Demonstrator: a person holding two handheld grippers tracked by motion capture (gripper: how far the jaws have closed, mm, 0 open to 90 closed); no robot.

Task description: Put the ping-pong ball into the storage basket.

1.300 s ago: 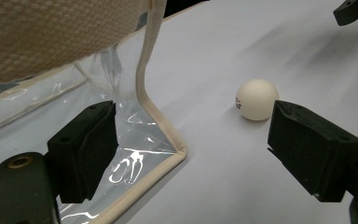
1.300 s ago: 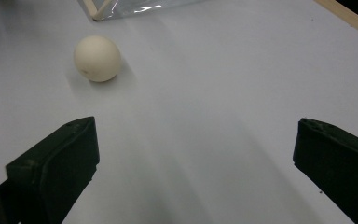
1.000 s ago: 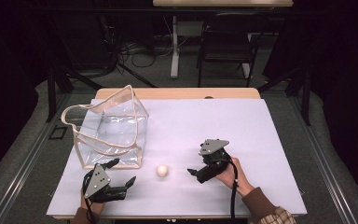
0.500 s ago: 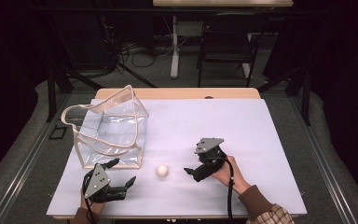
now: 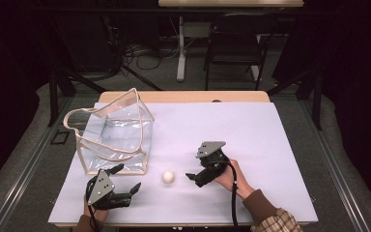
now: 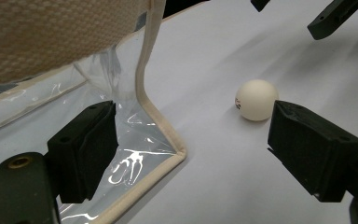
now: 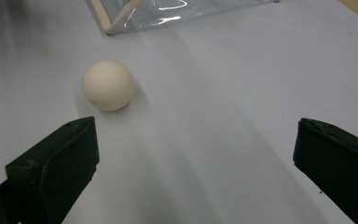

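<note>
At the near edge of the bench (image 5: 270, 145), which is covered with a white sheet, the left claw (image 5: 125, 180) rests low in the person's left hand (image 5: 92, 212), and its jaws are spread wide with nothing between them. A little farther and to the right, the right claw (image 5: 193, 178) is held by the right hand (image 5: 232, 178); its jaws are also spread and they hold nothing. They point to the left, toward a small white ball (image 5: 168, 177) which lies on the sheet between the two claws, near the right one and not touching it.

The left gripper view gives what the high view cannot: the ball (image 6: 256, 100) has a small dark mark on its side, and the near right corner of the bag (image 6: 168, 140) lies between the jaws of the left claw (image 6: 186, 154), with the ball just beyond the right jaw. The tips of the other claw show at the top right of that view. In the right gripper view the ball (image 7: 108, 85) lies just ahead of the left jaw of the right claw (image 7: 196, 154), outside the gap, and a corner of the bag (image 7: 135, 14) is behind it.

Farther and to the left stands the clear plastic bag (image 5: 113, 137) with beige edging and a beige handle. It is upright and open at the top, and I see nothing inside it. Beyond the bench there is a dark chair (image 5: 234, 48) on the floor.
</note>
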